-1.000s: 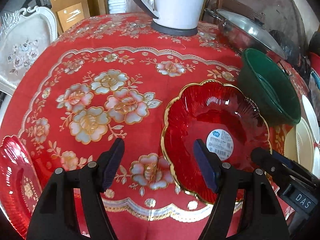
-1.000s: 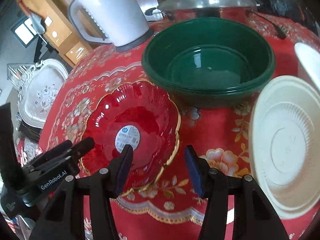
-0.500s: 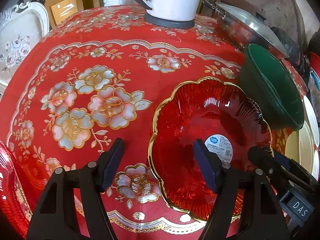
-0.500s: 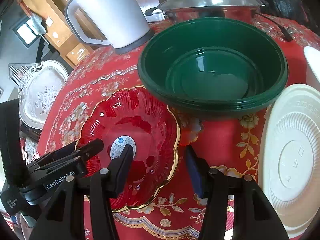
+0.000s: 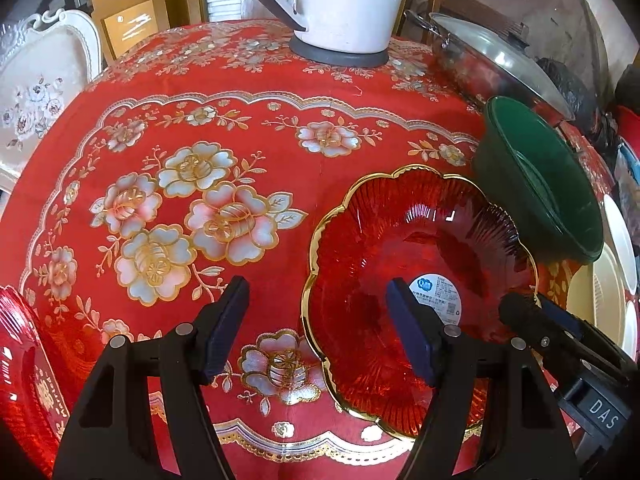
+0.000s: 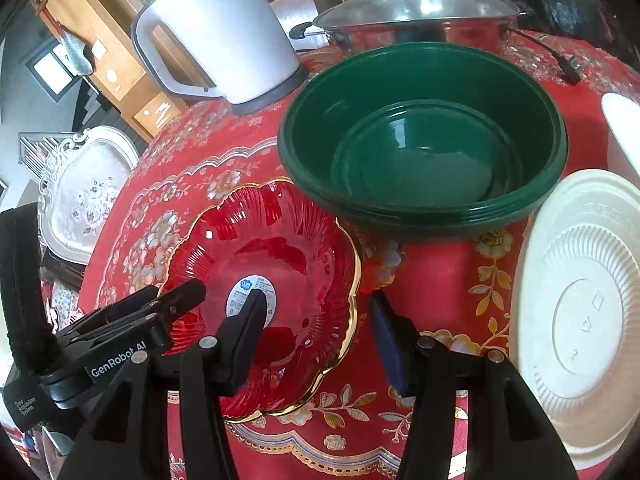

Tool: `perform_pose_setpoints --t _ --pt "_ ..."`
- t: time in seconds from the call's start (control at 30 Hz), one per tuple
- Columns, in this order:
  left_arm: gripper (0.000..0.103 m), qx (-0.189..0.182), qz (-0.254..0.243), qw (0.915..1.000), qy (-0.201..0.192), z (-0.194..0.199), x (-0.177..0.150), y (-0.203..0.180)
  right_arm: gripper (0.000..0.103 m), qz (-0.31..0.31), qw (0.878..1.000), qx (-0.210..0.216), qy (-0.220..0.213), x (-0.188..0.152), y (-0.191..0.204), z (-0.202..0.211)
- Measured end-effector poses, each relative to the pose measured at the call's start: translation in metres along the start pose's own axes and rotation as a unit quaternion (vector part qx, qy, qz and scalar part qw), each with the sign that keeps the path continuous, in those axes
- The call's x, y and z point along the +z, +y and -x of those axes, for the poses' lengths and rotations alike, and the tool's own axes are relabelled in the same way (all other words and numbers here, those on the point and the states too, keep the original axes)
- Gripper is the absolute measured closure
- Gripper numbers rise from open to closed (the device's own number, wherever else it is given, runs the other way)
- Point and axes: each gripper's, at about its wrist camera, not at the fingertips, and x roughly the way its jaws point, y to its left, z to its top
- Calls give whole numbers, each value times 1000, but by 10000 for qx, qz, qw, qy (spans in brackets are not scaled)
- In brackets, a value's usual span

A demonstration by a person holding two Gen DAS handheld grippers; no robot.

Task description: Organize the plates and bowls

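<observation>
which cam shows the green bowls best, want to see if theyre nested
The right wrist view: it looks down into the green bowls, showing a smaller one sitting inside the larger, with the whole rim visible. The left wrist view catches the green bowls only side-on at the frame's right edge, so the inside is mostly hidden.

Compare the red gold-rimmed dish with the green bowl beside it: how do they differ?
The red dish is translucent, ribbed and scalloped with a gold edge; the green bowl is opaque, smooth and plainly round. The red dish is shallow, the green bowl deep. A white sticker sits in the red dish, while a smaller green bowl nests inside the green bowl. Both stand upright on the red floral tablecloth, close together.
</observation>
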Motion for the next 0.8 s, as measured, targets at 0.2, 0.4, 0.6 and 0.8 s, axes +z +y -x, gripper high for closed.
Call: perform_pose_setpoints --t 0.2,0.4,0.6,0.8 --pt "31 26 -29 10000 41 -6 0 -2 50 -1 10000 -9 19 1 0 -1" --pt "31 54 -32 10000 60 -10 1 -3 50 62 9999 -73 -66 2 0 -2" --pt "31 45 -77 10000 4 -12 3 -6 50 111 9999 -114 -7 2 1 -6" --pt "31 13 -111 9999 -25 -13 3 -7 50 196 9996 -215 56 2 4 -9"
